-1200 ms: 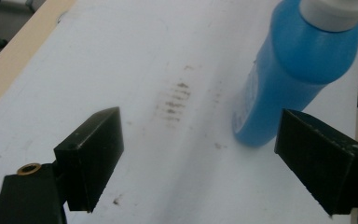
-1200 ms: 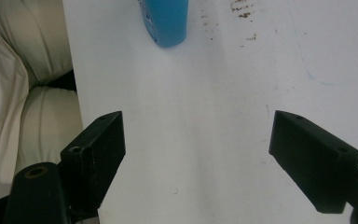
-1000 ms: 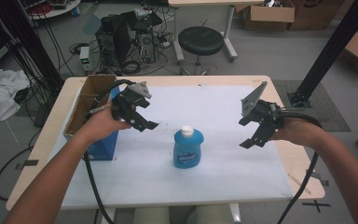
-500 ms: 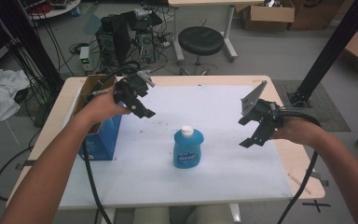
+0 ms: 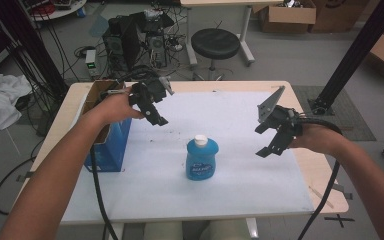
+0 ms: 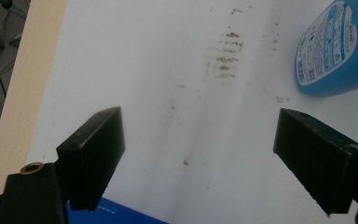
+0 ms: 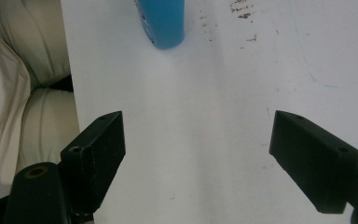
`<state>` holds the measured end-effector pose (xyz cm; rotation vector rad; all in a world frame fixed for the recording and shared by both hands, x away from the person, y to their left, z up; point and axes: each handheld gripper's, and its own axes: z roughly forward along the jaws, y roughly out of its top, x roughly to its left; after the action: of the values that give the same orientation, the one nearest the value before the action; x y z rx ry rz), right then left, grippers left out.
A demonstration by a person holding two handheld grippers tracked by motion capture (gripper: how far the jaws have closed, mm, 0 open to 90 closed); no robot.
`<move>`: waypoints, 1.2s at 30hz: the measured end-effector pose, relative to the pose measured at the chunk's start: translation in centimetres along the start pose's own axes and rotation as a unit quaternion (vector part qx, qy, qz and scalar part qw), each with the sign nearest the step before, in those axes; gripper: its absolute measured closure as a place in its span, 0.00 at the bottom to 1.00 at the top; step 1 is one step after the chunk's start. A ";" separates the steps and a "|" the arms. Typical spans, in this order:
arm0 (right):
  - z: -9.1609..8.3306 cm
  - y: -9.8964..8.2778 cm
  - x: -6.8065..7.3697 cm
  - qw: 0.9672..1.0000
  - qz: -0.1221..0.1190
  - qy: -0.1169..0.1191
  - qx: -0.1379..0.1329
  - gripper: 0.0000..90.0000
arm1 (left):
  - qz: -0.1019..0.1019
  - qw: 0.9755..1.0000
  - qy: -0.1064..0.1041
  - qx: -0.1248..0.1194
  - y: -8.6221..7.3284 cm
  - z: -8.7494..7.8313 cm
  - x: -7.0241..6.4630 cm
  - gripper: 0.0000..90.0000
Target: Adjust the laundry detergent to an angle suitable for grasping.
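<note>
We see the bottle [image 5: 201, 158] standing upright on the counter [image 5: 240, 190] at the middle of the high view. Our left gripper [image 5: 152, 107] hangs released at the upper left, beside the box [image 5: 105, 145]. Our right gripper [image 5: 267, 140] hovers released at the right, well apart from the bottle.

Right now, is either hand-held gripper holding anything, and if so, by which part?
Nothing is held. The left hand-held gripper and the right hand-held gripper both have open jaws with only table between them; the blue bottle stands untouched.
</note>
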<state>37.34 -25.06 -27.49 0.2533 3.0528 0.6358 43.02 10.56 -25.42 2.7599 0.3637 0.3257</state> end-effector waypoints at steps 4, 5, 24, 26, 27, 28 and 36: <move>0.0 0.1 -0.1 1.000 -0.001 0.001 -0.001 0.20 | -0.005 1.000 0.003 0.004 -0.1 0.0 0.0 0.19; 0.0 0.1 -0.1 1.000 -0.001 0.001 -0.002 0.20 | -0.008 1.000 0.002 0.005 -0.2 0.0 0.0 0.19; -0.3 0.2 0.3 1.000 -0.005 0.002 -0.007 0.20 | -0.003 1.000 0.006 0.002 0.0 -0.3 -0.4 0.19; -0.4 0.2 0.3 1.000 -0.004 0.001 -0.007 0.20 | -0.005 1.000 0.007 -0.001 0.0 -0.3 -0.4 0.19; -0.4 0.2 0.3 1.000 -0.003 0.001 -0.007 0.20 | -0.004 1.000 0.006 0.000 0.0 -0.3 -0.3 0.19; -0.4 0.2 0.2 1.000 -0.004 0.001 -0.008 0.20 | -0.005 1.000 0.007 0.001 -0.1 -0.4 -0.3 0.19; -0.3 0.5 0.5 1.000 -0.009 0.000 -0.006 0.20 | -0.007 1.000 0.013 -0.002 -0.3 -0.9 -0.6 0.19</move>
<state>36.90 -24.66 -26.98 0.2264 3.0468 0.6540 42.14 10.89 -24.85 2.7495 0.3880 0.3578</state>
